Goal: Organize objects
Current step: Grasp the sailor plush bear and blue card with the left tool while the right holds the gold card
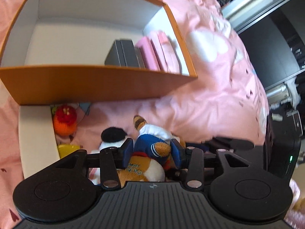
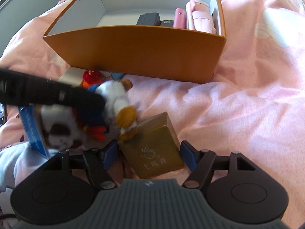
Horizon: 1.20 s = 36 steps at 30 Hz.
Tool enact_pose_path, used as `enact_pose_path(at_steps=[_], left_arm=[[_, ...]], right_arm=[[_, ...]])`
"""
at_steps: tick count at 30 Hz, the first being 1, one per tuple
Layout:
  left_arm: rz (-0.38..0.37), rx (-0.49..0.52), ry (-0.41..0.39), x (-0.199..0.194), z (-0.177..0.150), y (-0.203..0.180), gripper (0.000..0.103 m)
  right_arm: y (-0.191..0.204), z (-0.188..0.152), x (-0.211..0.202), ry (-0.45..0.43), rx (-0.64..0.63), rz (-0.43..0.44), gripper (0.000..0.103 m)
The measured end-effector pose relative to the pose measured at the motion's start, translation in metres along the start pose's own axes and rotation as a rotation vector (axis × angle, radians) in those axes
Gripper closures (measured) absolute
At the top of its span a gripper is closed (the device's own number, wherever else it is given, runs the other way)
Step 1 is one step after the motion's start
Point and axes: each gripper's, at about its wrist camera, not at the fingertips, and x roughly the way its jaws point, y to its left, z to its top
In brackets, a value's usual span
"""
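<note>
On the pink bedspread (image 2: 238, 105), your left gripper (image 1: 151, 151) tilts steeply down, its blue pads either side of a plush toy in a blue-and-white sailor top (image 1: 150, 145). The pads sit right against the toy's body, but motion blur leaves it unclear whether they press on it, so you cannot tell if it is gripped. From the right wrist view that gripper shows as a dark blurred bar coming in from 9 o'clock across the toy pile.

Your right gripper (image 2: 148, 157) also points steeply down, jaws standing wide around a gold box with a printed emblem (image 2: 154, 148). The left pad sits just beside the box's near corner and the right pad stands clear of its edge, so nothing is clamped.

At 12 o'clock from both grippers the orange box (image 2: 137, 51) sits open with white inner walls. Along its right side stand dark grey cases (image 2: 149, 19) and pink cases (image 2: 198, 17), upright and packed side by side; the rest of its floor is bare.

Just in front of the box, at 10 o'clock from the sailor toy, lies a red-and-orange knitted toy (image 1: 64, 120) beside a white box (image 1: 36, 139). A black-and-white plush (image 1: 112, 139) lies touching the sailor toy's left.
</note>
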Motion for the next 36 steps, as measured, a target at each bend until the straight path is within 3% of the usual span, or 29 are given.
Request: enact_pose_path(at_steps=[5,8,12,16,18,21,27,33,36], left_arm=[[0.018,0.044,0.037,-0.004,-0.005,-0.002,0.055],[0.085,0.082,0.042,0.005,-0.005,-0.01,0.057],[0.054,0.124,0.069,0.021,-0.009,-0.02,0.066],[0.138,0.205,0.055,0.027,-0.013,-0.032,0.075],[0.174,0.296,0.069,0.024,-0.016,-0.042,0.076],[0.217,0.433,0.158,0.023,-0.016,-0.053,0.076],[0.261,0.573,0.344,0.034,-0.004,-0.065,0.072],[0.301,0.68,0.482,0.052,-0.003,-0.076,0.066],[0.296,0.686,0.543,0.06,-0.001,-0.074,0.061]], right_arm=[[-0.016,0.007,-0.028,-0.044,0.05,0.03,0.035],[-0.02,0.013,-0.047,-0.084,0.048,0.012,0.036],[-0.023,0.018,-0.073,-0.168,0.061,-0.012,0.036],[-0.026,0.02,-0.076,-0.171,0.073,-0.024,0.037],[-0.025,0.02,-0.072,-0.158,0.073,-0.032,0.037],[-0.026,0.021,-0.066,-0.136,0.065,-0.028,0.037],[-0.023,0.021,-0.05,-0.069,0.014,-0.028,0.037],[-0.025,0.017,-0.033,-0.024,0.017,-0.044,0.036],[-0.027,0.016,-0.023,0.008,0.032,-0.011,0.033]])
